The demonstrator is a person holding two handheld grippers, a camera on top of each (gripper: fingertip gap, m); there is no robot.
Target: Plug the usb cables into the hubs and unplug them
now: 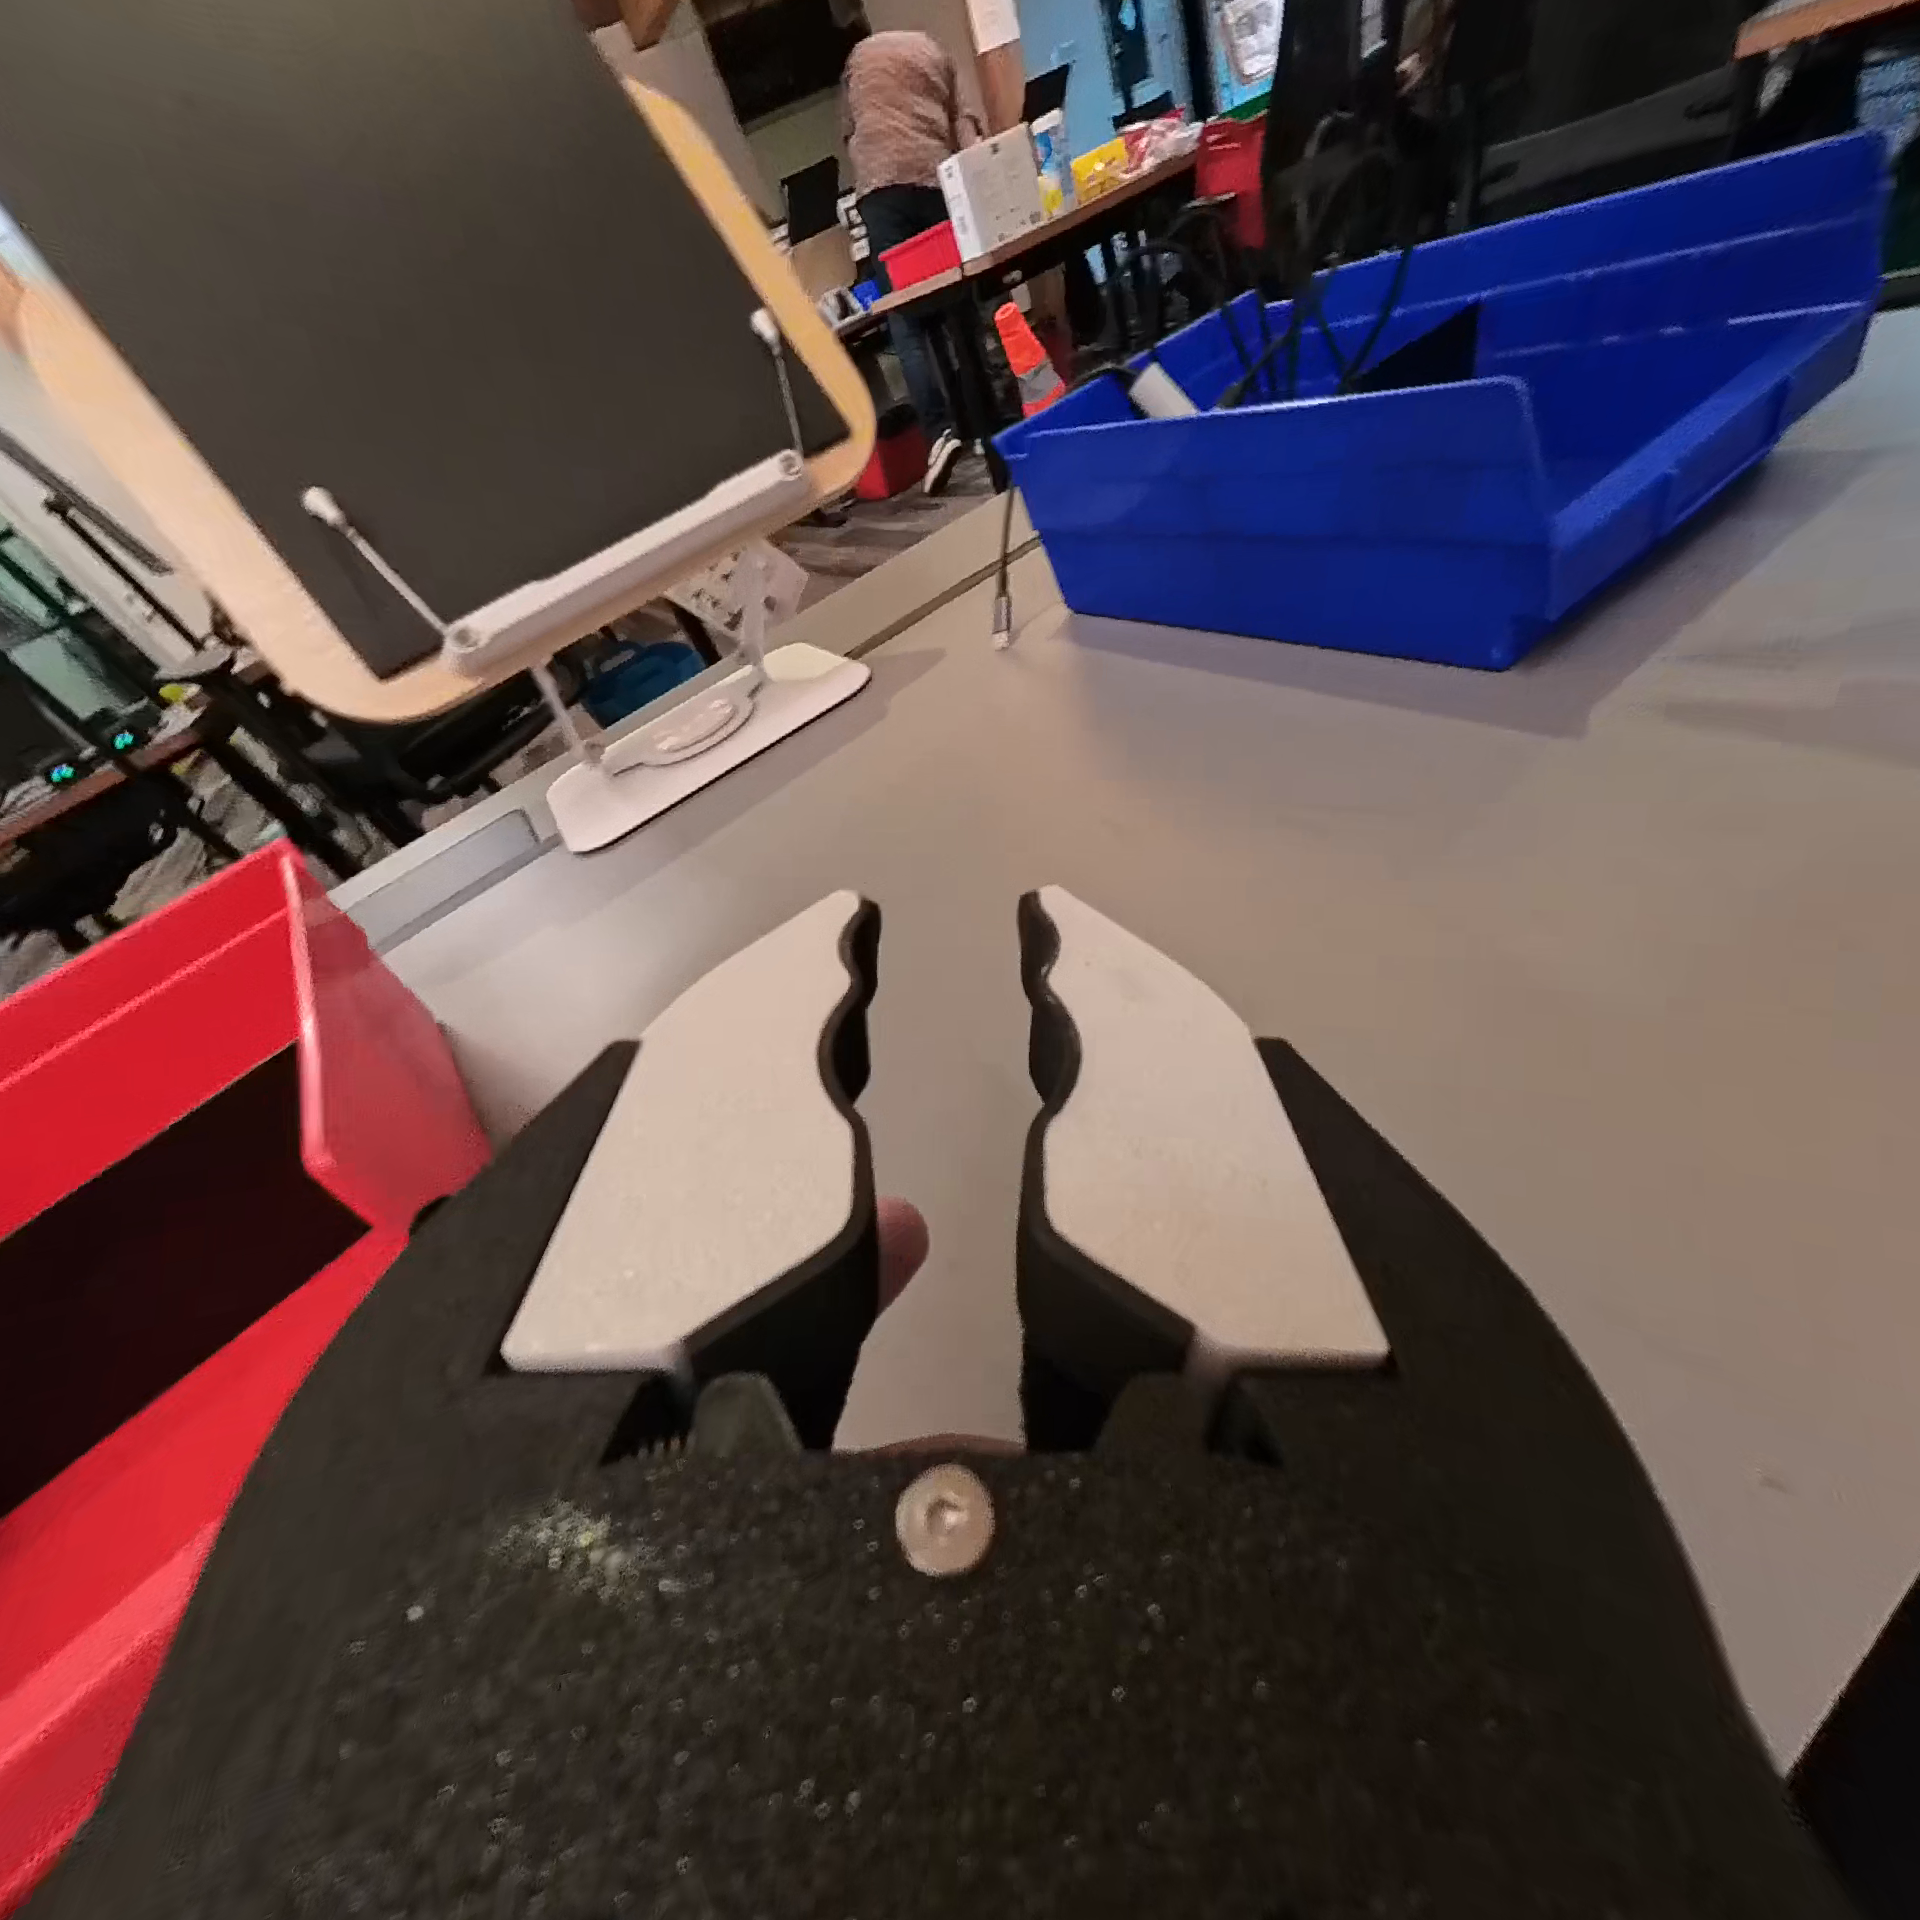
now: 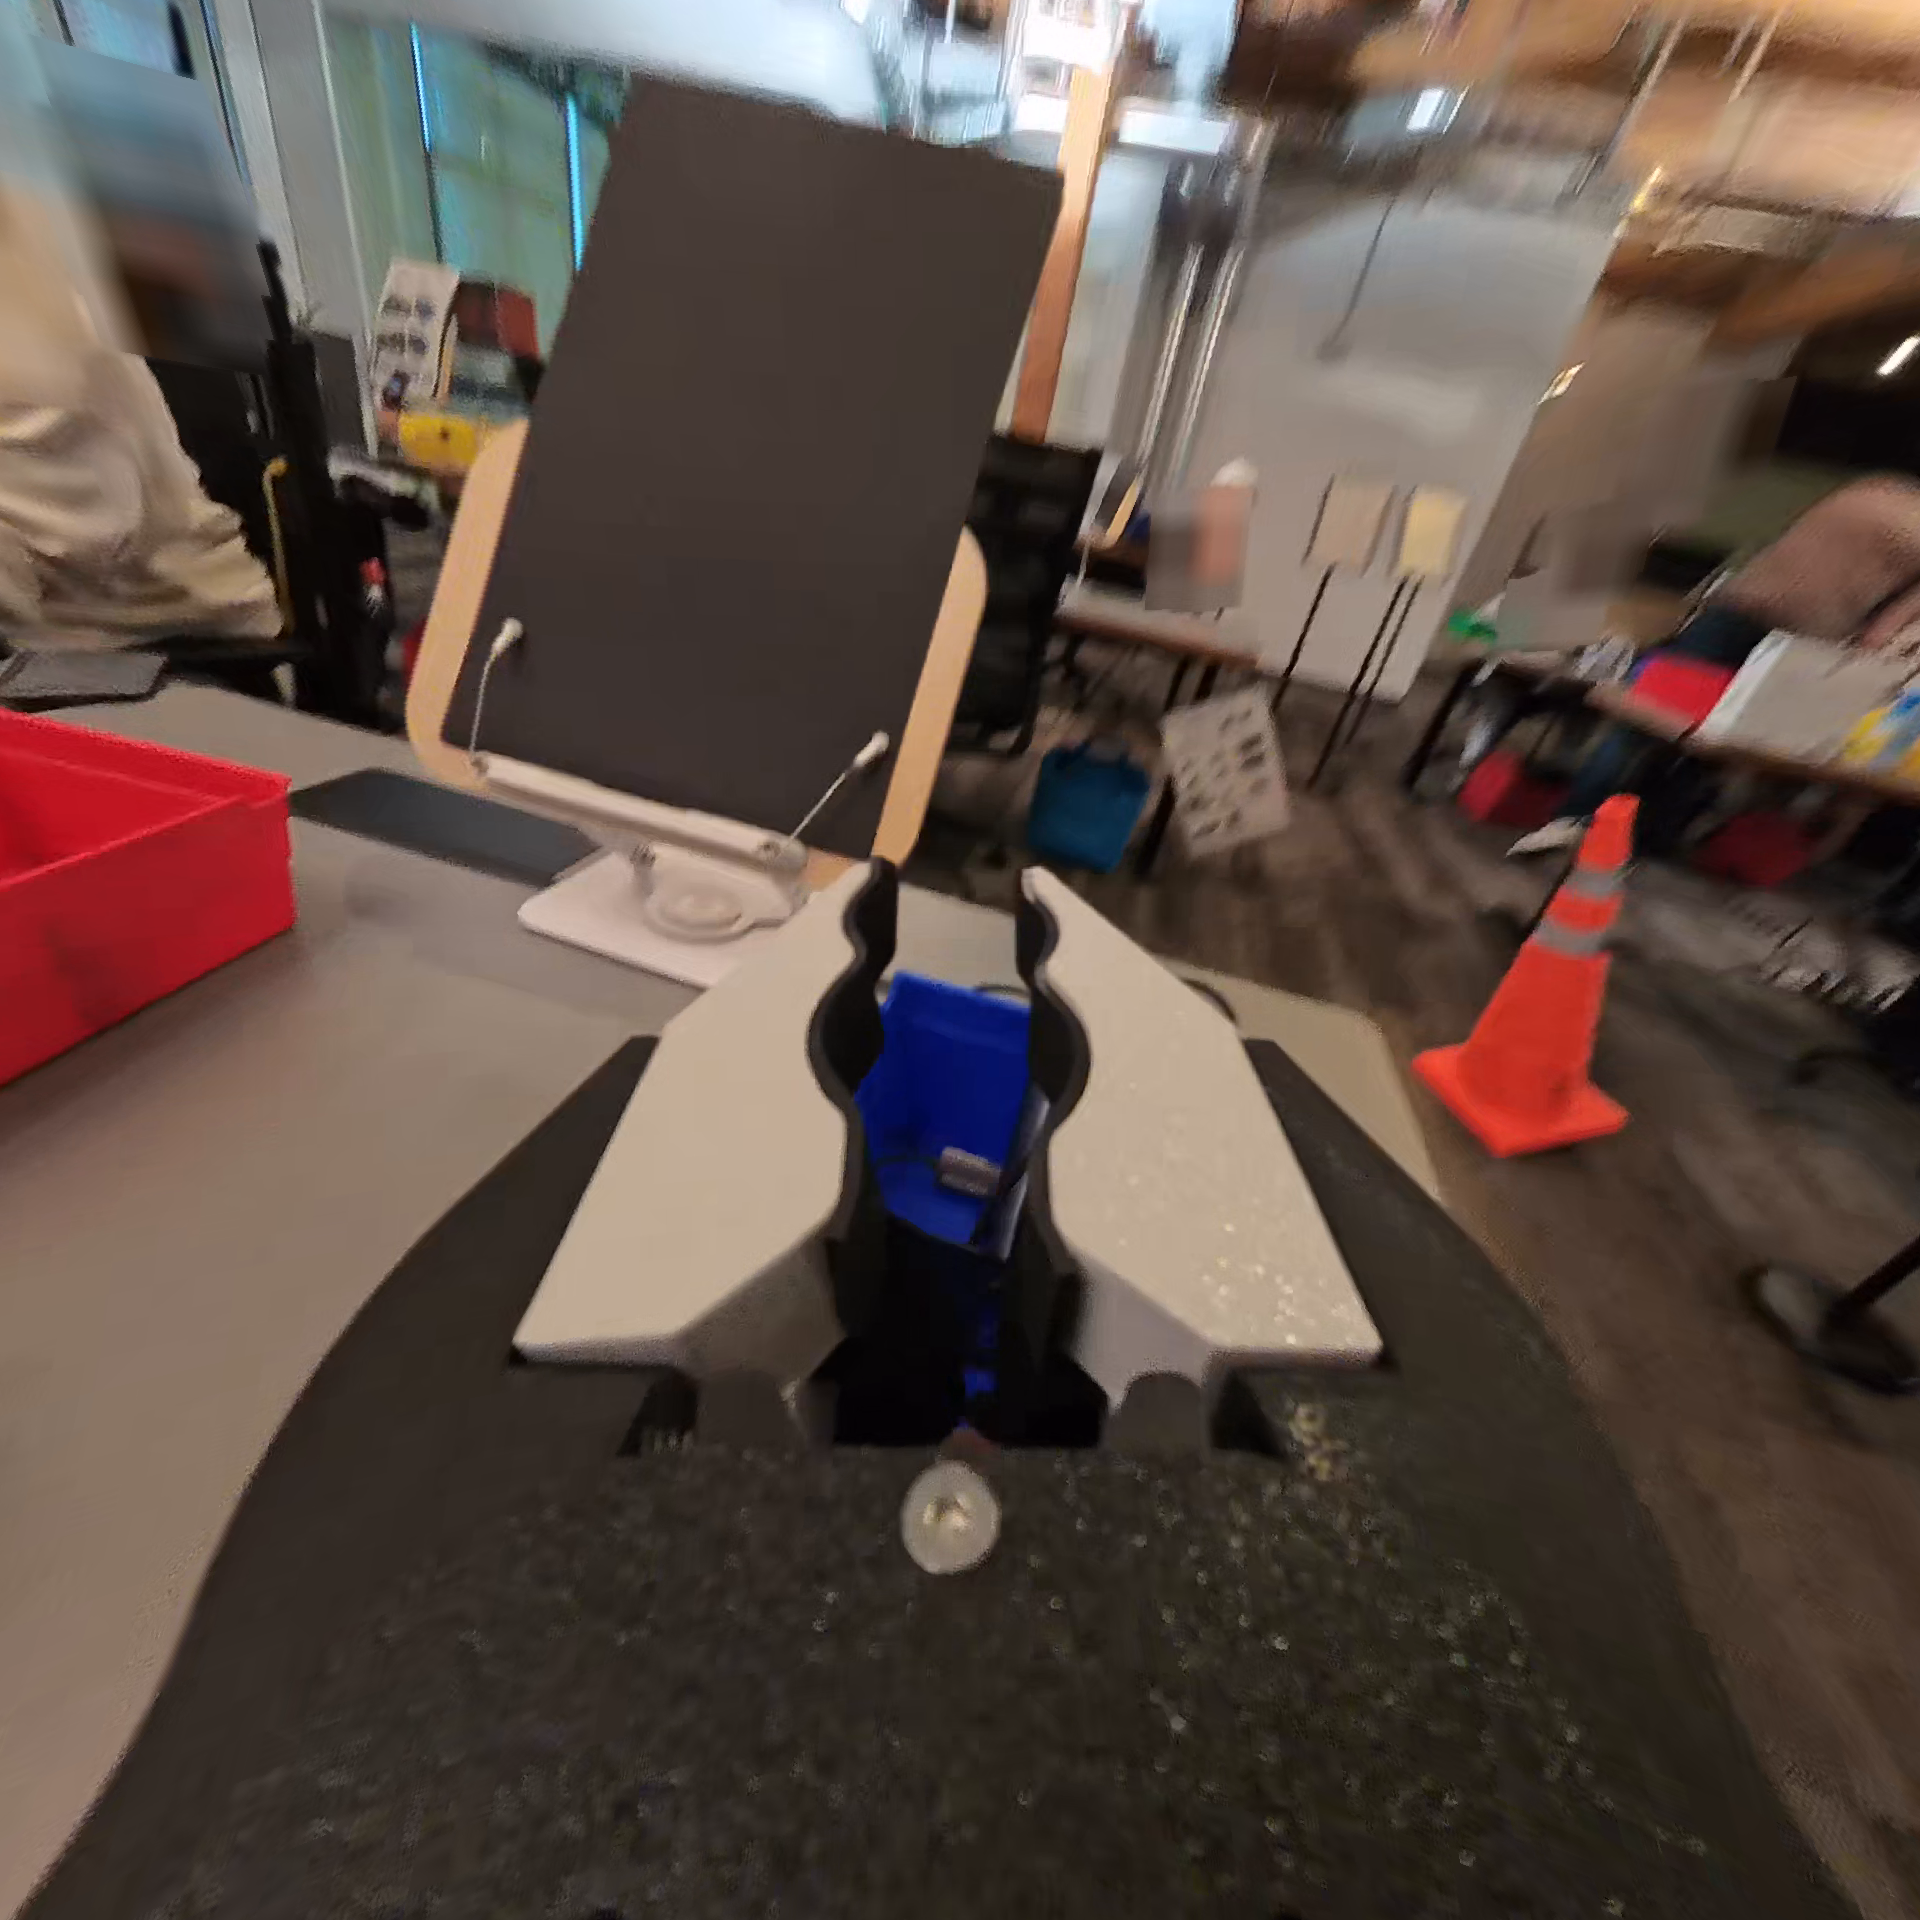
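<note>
Grey tabletop spreads out ahead of me, and the biggest thing on it is the blue bin, sitting up and to the right of my left gripper, well apart from it. Dark cables rise out of that bin, and one cable end hangs over its near-left corner down to the table, its long axis running roughly straight away from me, metal tip nearest. On my left, a red bin sits just beside the left fingers.

My left gripper has its jaws parted a modest way, nothing between them, only bare table in the gap. Over on the right wrist view, my right gripper is likewise partly open and empty, but it's right over the blue bin: through the gap I can see a small grey connector or hub lying on the bin floor, below the fingertips. It's blurred, so I won't call which.

So the right hand is the nearer one, I judge; the move is downward into the bin. No hub is clear to me yet.
</note>
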